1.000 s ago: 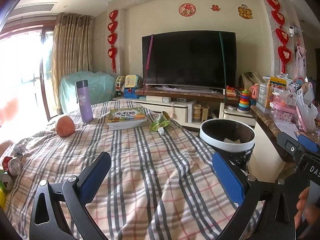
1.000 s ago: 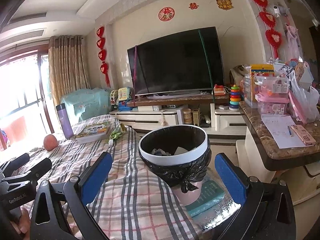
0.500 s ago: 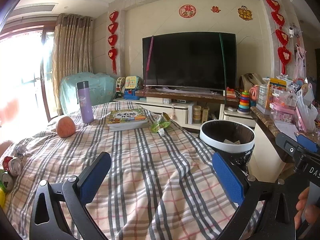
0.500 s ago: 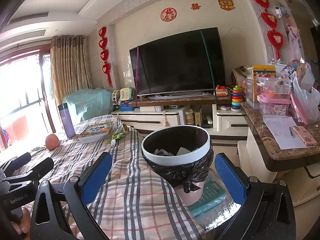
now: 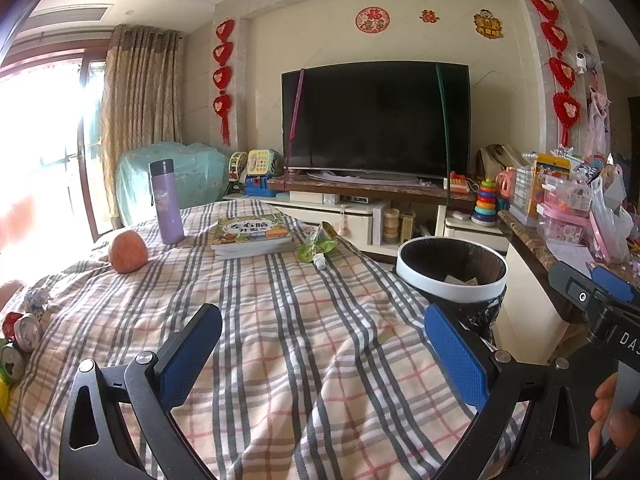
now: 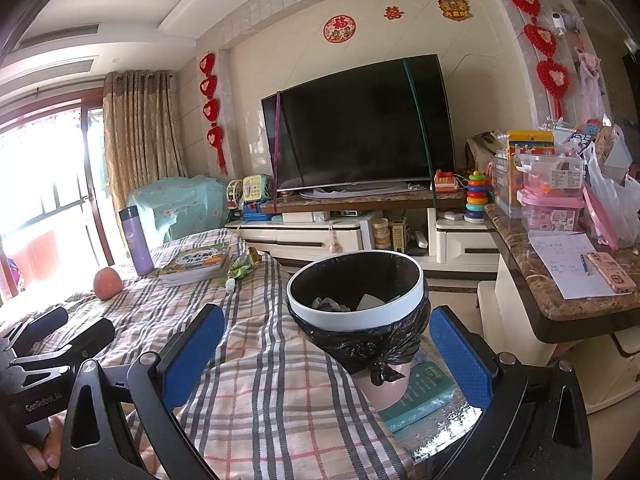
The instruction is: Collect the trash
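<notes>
Trash bin (image 6: 354,316) beside checked surface (image 5: 280,320); both tongs (image 5: 322,344) (image 6: 326,350) released, empty. Next: reach green wrapper (image 5: 316,244).

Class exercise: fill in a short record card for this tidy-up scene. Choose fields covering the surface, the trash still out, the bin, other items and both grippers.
surface: plaid cloth
trash out: green pouch lying beside the books
bin: trash bin, black liner, some scraps inside, beside the cloth's edge
other items: purple flask, upright; peach
left gripper: open, empty
right gripper: open, empty, facing the bin
</notes>
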Tool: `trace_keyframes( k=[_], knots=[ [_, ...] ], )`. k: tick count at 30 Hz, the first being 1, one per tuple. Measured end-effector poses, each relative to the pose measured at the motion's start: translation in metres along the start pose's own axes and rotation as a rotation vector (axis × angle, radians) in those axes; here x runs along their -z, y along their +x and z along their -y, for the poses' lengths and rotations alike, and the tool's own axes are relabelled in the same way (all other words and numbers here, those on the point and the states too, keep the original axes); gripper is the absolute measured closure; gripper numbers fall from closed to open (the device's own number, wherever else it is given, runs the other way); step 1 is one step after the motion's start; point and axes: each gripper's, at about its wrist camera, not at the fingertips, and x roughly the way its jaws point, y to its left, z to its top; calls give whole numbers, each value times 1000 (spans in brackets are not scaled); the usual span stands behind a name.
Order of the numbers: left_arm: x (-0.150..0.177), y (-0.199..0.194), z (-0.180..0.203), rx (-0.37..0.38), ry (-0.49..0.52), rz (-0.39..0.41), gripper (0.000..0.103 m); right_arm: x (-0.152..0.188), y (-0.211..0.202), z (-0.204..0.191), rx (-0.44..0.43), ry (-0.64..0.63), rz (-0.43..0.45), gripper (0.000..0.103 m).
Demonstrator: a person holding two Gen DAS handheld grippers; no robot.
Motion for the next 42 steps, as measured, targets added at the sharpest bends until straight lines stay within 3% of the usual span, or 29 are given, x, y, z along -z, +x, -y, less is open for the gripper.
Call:
trace_keyframes(
  k=[42],
  knots=[
    [3, 9, 1, 14, 12, -16, 1, 5, 4, -1, -25, 20, -26, 0]
  ],
)
